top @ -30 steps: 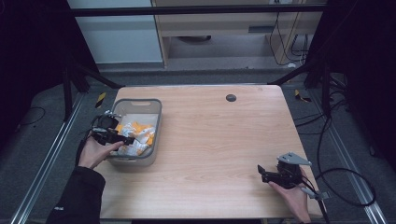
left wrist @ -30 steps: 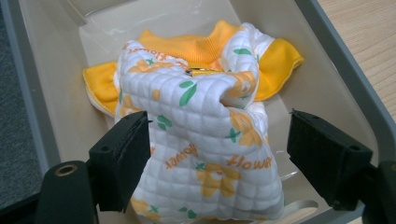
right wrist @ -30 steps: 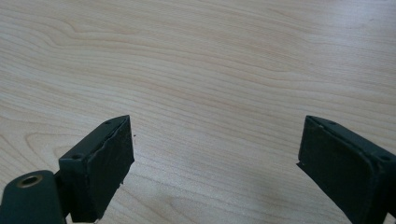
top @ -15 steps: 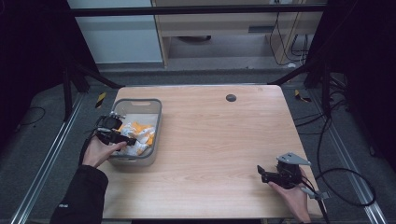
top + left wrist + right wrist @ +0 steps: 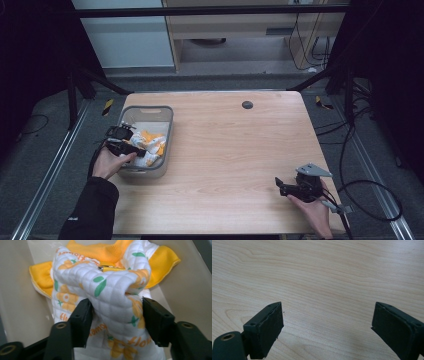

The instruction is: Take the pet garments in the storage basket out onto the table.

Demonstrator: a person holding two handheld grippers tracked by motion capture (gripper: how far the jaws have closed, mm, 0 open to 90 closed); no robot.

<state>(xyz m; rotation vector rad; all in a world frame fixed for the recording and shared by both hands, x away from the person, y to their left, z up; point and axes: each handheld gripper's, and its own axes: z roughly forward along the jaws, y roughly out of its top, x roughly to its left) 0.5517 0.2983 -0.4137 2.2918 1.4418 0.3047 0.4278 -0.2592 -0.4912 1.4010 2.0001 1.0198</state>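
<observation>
Step in hand: grasp. Your left gripper (image 5: 116,315) has just been closing — jaws pinch bunched fold of quilted garment (image 5: 110,290) inside grey bin (image 5: 167,131). Next: lift clear of bin wall. Right gripper (image 5: 327,327) hangs wide open over table (image 5: 235,150), nothing held.

Orange lettering is printed on the quilted white garment (image 5: 110,297): "flow" reads near its lower right, "flowe" runs partly legible along its upper left by the collar, and "amo" shows at lower left, cut off by a fold. In the high view the print on the garment (image 5: 150,145) is too small to read.
</observation>
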